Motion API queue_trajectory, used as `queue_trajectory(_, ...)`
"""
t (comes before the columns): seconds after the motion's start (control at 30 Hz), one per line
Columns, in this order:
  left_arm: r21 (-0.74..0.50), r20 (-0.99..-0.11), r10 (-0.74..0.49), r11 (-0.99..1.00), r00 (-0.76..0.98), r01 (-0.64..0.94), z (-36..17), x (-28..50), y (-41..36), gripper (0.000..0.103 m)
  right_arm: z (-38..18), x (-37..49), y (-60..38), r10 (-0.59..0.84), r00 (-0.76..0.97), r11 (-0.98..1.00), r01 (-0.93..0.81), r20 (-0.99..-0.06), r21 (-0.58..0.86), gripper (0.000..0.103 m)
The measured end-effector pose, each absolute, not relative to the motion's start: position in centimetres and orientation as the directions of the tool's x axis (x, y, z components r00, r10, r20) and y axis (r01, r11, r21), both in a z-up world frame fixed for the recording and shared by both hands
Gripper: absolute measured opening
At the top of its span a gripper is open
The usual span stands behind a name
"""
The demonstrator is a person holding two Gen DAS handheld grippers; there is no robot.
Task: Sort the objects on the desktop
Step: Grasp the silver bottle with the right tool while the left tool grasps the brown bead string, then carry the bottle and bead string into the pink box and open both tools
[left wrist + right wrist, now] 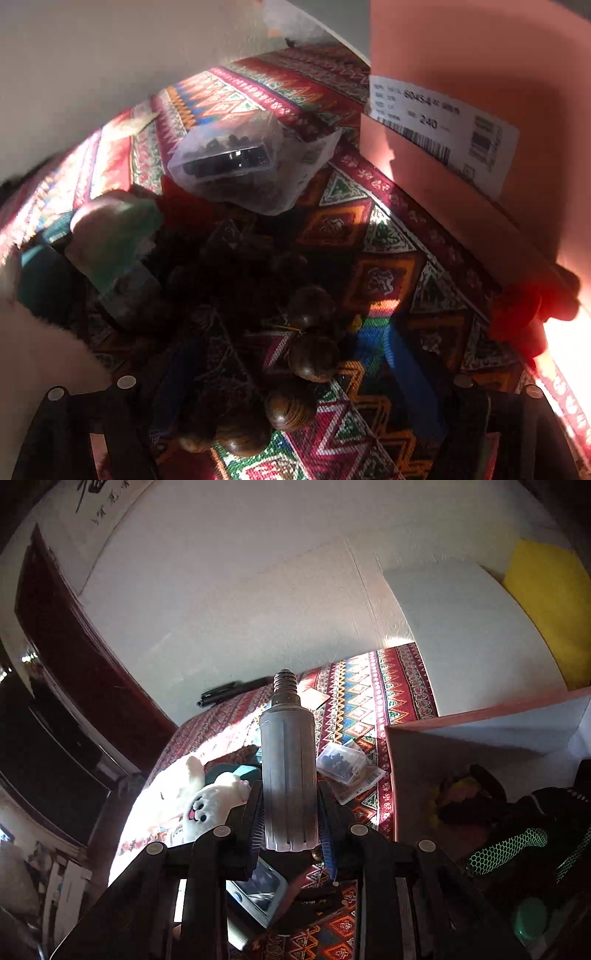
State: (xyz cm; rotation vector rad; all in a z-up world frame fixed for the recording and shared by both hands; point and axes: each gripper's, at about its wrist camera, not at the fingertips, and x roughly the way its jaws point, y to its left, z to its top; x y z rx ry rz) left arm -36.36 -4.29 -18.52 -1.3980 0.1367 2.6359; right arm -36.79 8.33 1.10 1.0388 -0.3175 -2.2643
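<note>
The right gripper [290,830] is clamped on a grey LED bulb [288,775], held upright with its screw base on top, above a table draped in a patterned cloth [369,701]. Just to its right stands an open pink box [480,716] that already holds several things: a dark plush toy [469,797], something in black-and-green mesh [509,849] and a green cap [532,915]. Going by that, the sorting appears partly done, with the bulb judged to be on its way to the box.

Still on the cloth are a white plush rabbit [207,805], a clear bag of dark pieces [341,762], a black pen [229,692] by the wall, a small card [314,698] and a phone-like device [258,890] below the gripper.

In the left wrist view, the left gripper [291,435] hangs with its fingers spread wide apart over a string of large wooden beads [314,358], holding nothing. The bag [255,162] lies beyond, a pale green bottle-like object [110,236] to the left, and something red [517,321] sits at the foot of the box [480,55].

A white price sticker [443,122] on the box side carries barcodes; "240" can be read, the code above it is uncertain and the rest is too blurred. Brush calligraphy [99,502] hangs on the wall, too cropped to read.
</note>
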Motion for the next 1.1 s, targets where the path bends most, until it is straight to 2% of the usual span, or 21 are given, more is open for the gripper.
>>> queue_trajectory(0.03,-0.019,-0.829,0.100,-0.988,-0.551,-0.152,-18.1,-36.5,-5.0,0.031,1.2,-36.8,8.5,-0.628,-0.501,-0.778,0.437,-0.596,0.452,0.028)
queue_trajectory(0.07,-0.046,-0.829,0.107,-0.991,-0.549,-0.125,-17.7,-36.6,-5.7,0.017,1.3,-36.7,8.6,-0.630,-0.504,-0.776,0.437,-0.591,0.454,0.028)
queue_trajectory(0.2,-0.152,-0.798,0.192,-0.981,-0.571,-0.118,-15.7,-34.2,-7.1,0.017,2.4,-36.3,9.4,-0.649,-0.522,-0.761,0.435,-0.554,0.481,0.028)
queue_trajectory(0.4,-0.360,-0.653,0.355,-0.923,-0.669,-0.138,-9.9,-28.7,-9.2,0.017,4.5,-35.1,10.8,-0.673,-0.550,-0.737,0.446,-0.494,0.508,0.028)
queue_trajectory(0.63,-0.442,-0.535,0.390,-0.885,-0.749,-0.146,-3.2,-23.2,-10.7,0.017,7.7,-32.5,12.9,-0.688,-0.593,-0.716,0.460,-0.418,0.525,0.028)
queue_trajectory(1.1,-0.459,-0.413,0.467,-0.848,-0.782,-0.264,5.4,-21.1,-4.9,0.017,13.0,-25.0,18.5,-0.662,-0.689,-0.724,0.489,-0.294,0.486,0.028)
